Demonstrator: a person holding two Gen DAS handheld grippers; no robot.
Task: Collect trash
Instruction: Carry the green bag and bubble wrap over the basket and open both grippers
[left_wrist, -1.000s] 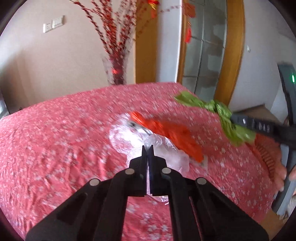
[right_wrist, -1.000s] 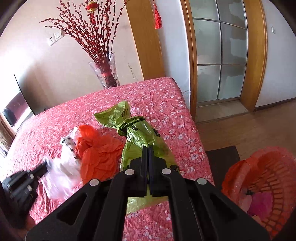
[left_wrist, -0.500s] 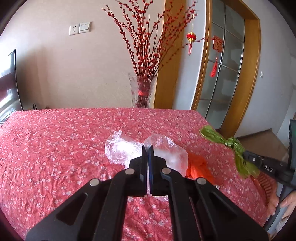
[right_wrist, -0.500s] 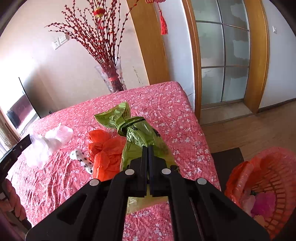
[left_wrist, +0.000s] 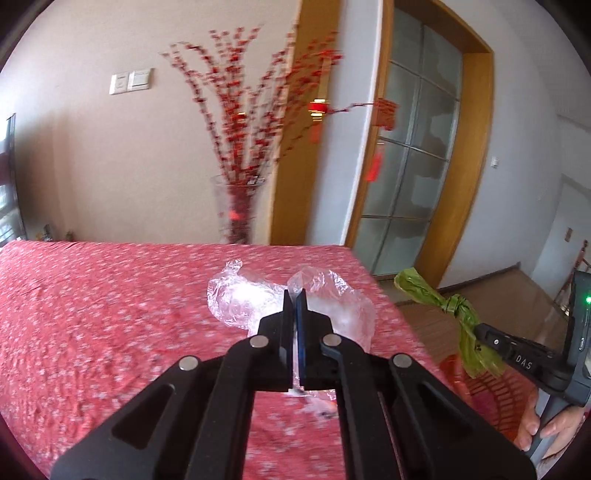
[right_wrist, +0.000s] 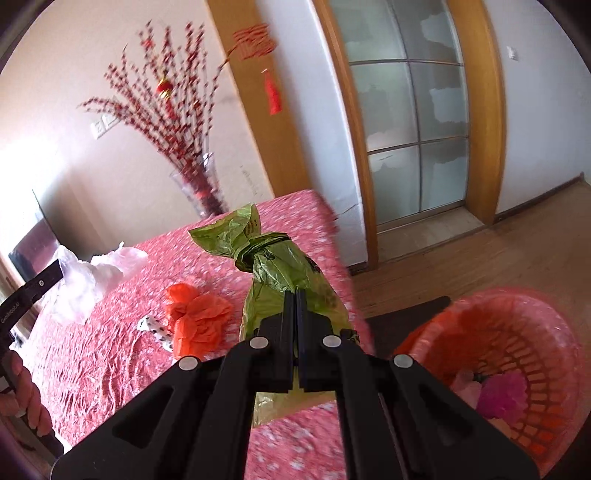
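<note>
Right wrist view: our right gripper (right_wrist: 295, 295) clamps the green bag (right_wrist: 284, 273), left gripper (left_wrist: 294, 299) the clear bag (left_wrist: 332, 295) — we'd release low (both) over the basket (right_wrist: 517, 325).

beige wall (left_wrist: 92, 166) | frosted glass door (right_wrist: 413, 110), wood frame | wood floor (right_wrist: 517, 251) | glass vase (left_wrist: 236, 210), red branches | daylight

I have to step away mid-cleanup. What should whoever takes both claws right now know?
Left claw: shut on the clear bag, held above the table.
Right claw: shut on the green bag, near the table's edge, beside the red basket.
Basket on the floor already holds some pink scraps.
Left to do: drop both bags in, then fetch the orange bag and the small spotted wrapper lying on the table.
</note>
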